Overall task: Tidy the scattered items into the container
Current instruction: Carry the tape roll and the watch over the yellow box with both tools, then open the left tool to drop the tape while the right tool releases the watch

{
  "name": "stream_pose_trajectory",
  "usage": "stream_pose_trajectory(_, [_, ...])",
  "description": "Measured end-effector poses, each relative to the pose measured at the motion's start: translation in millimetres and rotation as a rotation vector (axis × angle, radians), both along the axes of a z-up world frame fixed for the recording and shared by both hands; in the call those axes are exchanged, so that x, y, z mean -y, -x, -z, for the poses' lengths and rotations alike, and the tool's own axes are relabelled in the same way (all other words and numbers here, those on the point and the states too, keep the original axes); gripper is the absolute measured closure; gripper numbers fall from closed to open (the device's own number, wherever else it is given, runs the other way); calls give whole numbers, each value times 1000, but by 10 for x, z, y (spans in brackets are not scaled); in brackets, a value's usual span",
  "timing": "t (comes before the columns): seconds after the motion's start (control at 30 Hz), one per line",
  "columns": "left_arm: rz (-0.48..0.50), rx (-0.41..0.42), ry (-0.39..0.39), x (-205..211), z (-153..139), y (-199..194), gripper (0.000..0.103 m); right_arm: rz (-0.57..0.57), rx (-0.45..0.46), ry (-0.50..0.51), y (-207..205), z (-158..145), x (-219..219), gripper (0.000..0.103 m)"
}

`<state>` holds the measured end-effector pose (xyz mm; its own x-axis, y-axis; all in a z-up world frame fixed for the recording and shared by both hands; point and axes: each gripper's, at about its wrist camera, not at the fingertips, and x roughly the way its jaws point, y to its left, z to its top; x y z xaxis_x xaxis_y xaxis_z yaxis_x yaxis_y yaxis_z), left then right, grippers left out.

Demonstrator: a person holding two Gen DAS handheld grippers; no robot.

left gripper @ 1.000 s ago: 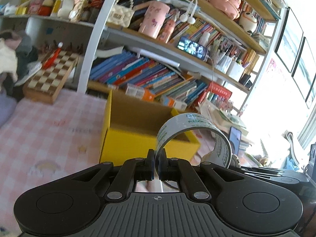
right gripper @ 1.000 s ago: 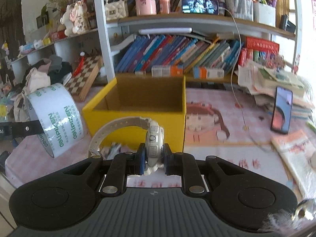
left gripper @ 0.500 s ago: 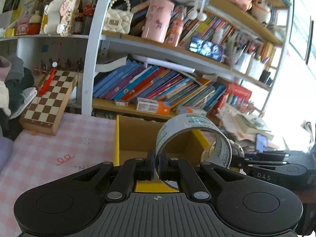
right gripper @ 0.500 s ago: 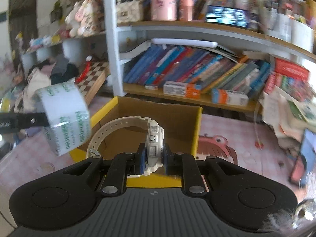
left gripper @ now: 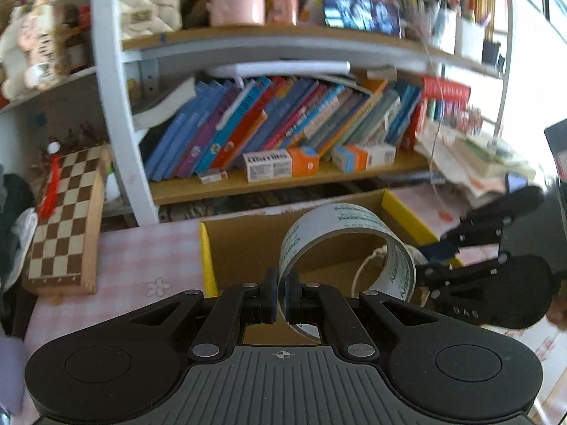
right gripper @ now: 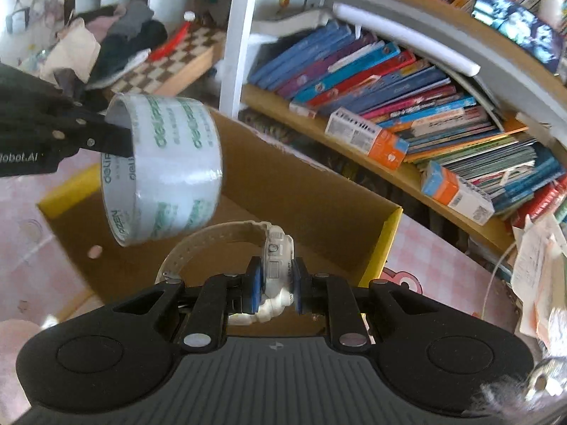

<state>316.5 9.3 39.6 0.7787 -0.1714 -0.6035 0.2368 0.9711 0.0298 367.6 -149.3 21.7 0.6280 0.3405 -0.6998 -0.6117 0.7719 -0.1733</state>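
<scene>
Right, my left gripper (left gripper: 280, 295) has its jaws clenched on the wall of the tape roll (left gripper: 345, 244), pads pinching the ring edge-on, roll sticking out forward and to the right. In the right wrist view the same tape (right gripper: 163, 170) hangs in the air over the left part of the open box (right gripper: 301, 191), green print on its white band, left gripper (right gripper: 110, 138) coming in from the left edge. My right gripper (right gripper: 274, 285) has its jaws clamped on the white watch (right gripper: 278, 265), blue pads on either side of the case, strap looping out to the left above the box interior. From the left wrist view the right gripper (left gripper: 430, 276) sits just right of the tape, over the box's right side; the watch strap (left gripper: 370, 265) shows partly behind the roll. The box (left gripper: 207, 258) is yellow outside, brown cardboard inside, standing on a pink checked tabletop (left gripper: 141, 258) right in front of the bookshelf (left gripper: 283, 180). Both items are held above the box, not resting in it. A chessboard (left gripper: 63, 219) leans at the left beside the shelf post. Leaning books (right gripper: 372, 71) and small orange-white cartons (right gripper: 368, 138) fill the lower shelf. Loose papers (right gripper: 538, 269) are piled at the far right. Upper shelf is blurred.
</scene>
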Motion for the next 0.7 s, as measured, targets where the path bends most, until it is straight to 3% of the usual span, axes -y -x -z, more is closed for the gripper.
stream_pose_trajectory(0.57, [49,-139,-219,235,331,-703,99,-144,-69,186,-625,352,-274,87])
stream_pose_trajectory(0.67, [4,-167,-246,206,389,-793,88,-153,-72,203,-675,381,-328,86])
stream_pose_trajectory(0.7, [4,-169,-243,196,402,-796,81,-152,-63,206,-682,377,-343,76])
